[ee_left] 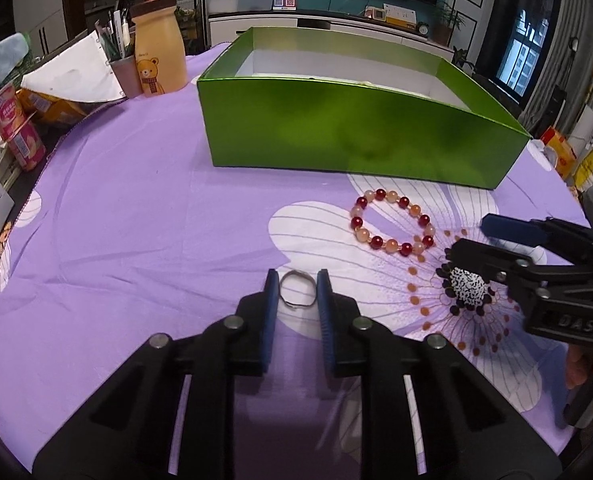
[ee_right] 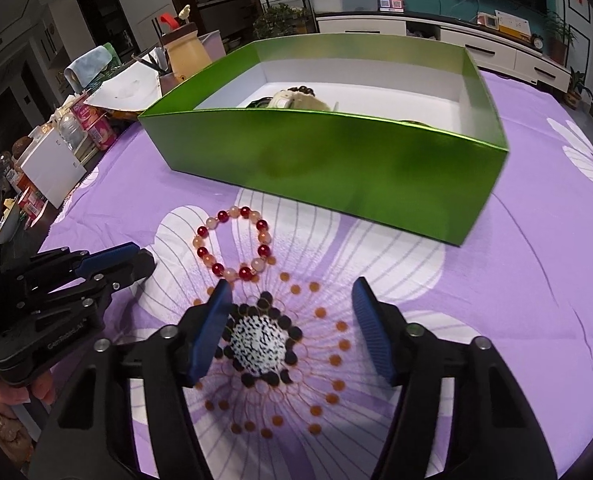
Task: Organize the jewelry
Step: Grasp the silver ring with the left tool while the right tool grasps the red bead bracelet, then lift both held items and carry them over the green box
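A: Progress, left to right?

B: Left gripper (ee_left: 296, 288): jaws drawn in against a thin metal ring (ee_left: 296, 290) on the purple cloth (ee_left: 136, 220), apparently clamped. Just right, beaded bracelet (ee_left: 392, 222) lies loose. Right gripper (ee_right: 292, 300), jaws apart, empty, sits near it.

A: Completed?

B: Far green box (ee_right: 336, 168) already holds some pieces. I judge ring and bracelet outstanding.
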`<state>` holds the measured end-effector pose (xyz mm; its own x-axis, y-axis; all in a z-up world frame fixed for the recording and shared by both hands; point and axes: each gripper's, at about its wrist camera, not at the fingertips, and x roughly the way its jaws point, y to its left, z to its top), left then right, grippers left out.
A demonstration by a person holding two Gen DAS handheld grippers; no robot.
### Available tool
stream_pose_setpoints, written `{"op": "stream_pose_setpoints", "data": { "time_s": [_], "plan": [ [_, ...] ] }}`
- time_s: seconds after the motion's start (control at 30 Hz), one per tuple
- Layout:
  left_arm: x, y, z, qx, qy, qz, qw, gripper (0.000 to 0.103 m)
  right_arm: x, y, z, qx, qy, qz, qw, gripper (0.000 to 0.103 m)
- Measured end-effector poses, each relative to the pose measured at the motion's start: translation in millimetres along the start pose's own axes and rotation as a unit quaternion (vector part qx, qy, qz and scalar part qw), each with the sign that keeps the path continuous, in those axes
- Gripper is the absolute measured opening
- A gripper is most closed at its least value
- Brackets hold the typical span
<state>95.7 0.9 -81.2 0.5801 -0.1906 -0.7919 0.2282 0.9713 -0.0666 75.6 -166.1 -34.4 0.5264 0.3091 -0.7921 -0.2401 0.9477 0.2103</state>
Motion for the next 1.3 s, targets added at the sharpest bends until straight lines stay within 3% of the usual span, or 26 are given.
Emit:
{"op": "stream_pose_setpoints", "data": {
  "time_s": [0.3,0.43,0.5,0.57,0.63,0.7,0.87,1.3],
  "plan": [
    [-3,3,0,-0.006,-0.004,-0.013,0.9999,0.019,16,13,18,-0.015,0.000,-0.001,1.000,0.043],
    [-1,3,-2,-0.008,0.001,-0.016,0.9998,0.019,26,29,22,-0.050,0.003,-0.029,0.998,0.036],
    [-1,4,-1,-0.008,0.001,-0.017,0.9998,0.019,29,35,23,-0.066,0.003,-0.050,0.997,0.029],
    [-1,5,-1,-0.010,0.001,-0.019,0.9998,0.019,31,39,23,-0.080,0.000,-0.061,0.995,0.014],
    [0,5,-1,-0.010,0.001,-0.020,0.9997,0.019,32,42,23,-0.089,0.000,-0.066,0.994,0.008],
    [0,6,-1,-0.012,0.001,-0.020,0.9997,0.019,32,45,21,-0.101,-0.004,-0.075,0.992,0.008],
    [-4,5,0,-0.013,-0.002,-0.021,0.9997,0.019,21,37,19,-0.079,-0.014,-0.053,0.995,0.007],
    [-19,-1,8,-0.012,-0.013,-0.024,0.9996,0.019,-54,18,13,-0.053,-0.083,-0.041,0.994,0.007]
  ]
}}
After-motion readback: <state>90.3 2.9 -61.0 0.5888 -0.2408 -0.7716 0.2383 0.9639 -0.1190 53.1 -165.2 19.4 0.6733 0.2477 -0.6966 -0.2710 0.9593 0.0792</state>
